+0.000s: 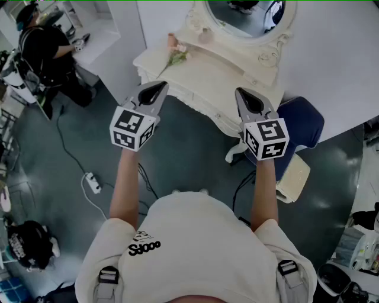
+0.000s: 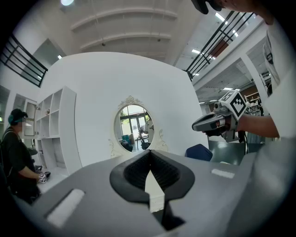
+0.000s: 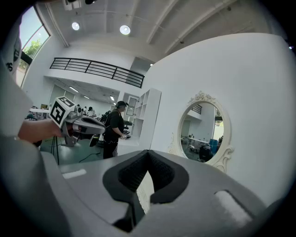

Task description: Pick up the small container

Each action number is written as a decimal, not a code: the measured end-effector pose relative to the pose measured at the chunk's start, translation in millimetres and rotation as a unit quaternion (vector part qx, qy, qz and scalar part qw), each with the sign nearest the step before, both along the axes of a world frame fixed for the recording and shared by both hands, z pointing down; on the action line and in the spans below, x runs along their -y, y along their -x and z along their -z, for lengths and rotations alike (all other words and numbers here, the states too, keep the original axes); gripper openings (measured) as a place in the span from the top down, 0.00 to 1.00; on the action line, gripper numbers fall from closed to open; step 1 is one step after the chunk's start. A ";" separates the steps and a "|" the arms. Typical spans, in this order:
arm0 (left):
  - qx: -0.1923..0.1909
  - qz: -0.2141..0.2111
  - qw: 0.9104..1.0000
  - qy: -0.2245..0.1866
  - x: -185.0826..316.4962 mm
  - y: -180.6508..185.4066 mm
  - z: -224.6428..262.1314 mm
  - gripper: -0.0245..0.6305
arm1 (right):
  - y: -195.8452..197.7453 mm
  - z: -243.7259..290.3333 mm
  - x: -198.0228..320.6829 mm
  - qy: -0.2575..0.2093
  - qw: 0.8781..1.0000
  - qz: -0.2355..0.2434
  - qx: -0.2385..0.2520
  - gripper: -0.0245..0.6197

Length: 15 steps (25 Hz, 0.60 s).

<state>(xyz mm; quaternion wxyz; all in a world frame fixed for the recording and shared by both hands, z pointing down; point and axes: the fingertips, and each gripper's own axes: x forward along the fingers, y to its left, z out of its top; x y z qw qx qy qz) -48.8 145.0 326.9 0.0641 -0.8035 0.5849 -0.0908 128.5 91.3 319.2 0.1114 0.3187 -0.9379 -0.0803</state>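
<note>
The task is at the approach step: nothing is picked up yet, and both tools hang in the air in front of the table (image 1: 204,83), well short of its top.

The left gripper (image 1: 159,86) has its jaws pressed together at the tips with nothing between them. Only the white table shows through the slot behind the pads. The right gripper (image 1: 243,94) is the same, with its tips meeting and no load. Both point toward the table, the left one at its left end and the right one nearer its middle.

The container (image 1: 172,40) is, as far as I can judge, the small pinkish upright thing at the table's far left corner, just behind the flowers (image 1: 176,57). It is too small to make out its shape or lid. A second small pale item sits on the table at the foot of the mirror (image 1: 249,15), and I cannot rule it out.

The left gripper is the nearer to that corner, so the next move probably falls to it. It would have to spread its jaws, reach over the table's front edge and past the flowers, and set the pads on either side of the container before closing.
</note>
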 end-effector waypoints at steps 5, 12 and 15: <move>0.000 -0.004 1.000 0.001 -2.1 10.0 -1.3 0.93 | 13.3 -0.9 -1.1 0.001 1.000 0.000 0.001 0.96; -0.008 -0.007 1.000 0.006 -13.9 36.6 -9.6 0.93 | 28.1 5.6 -15.4 -0.003 0.998 -0.004 0.060 0.96; -0.009 -0.012 1.000 0.013 -16.7 44.0 -19.7 0.93 | 30.9 3.5 -17.4 0.001 0.997 -0.007 0.073 0.96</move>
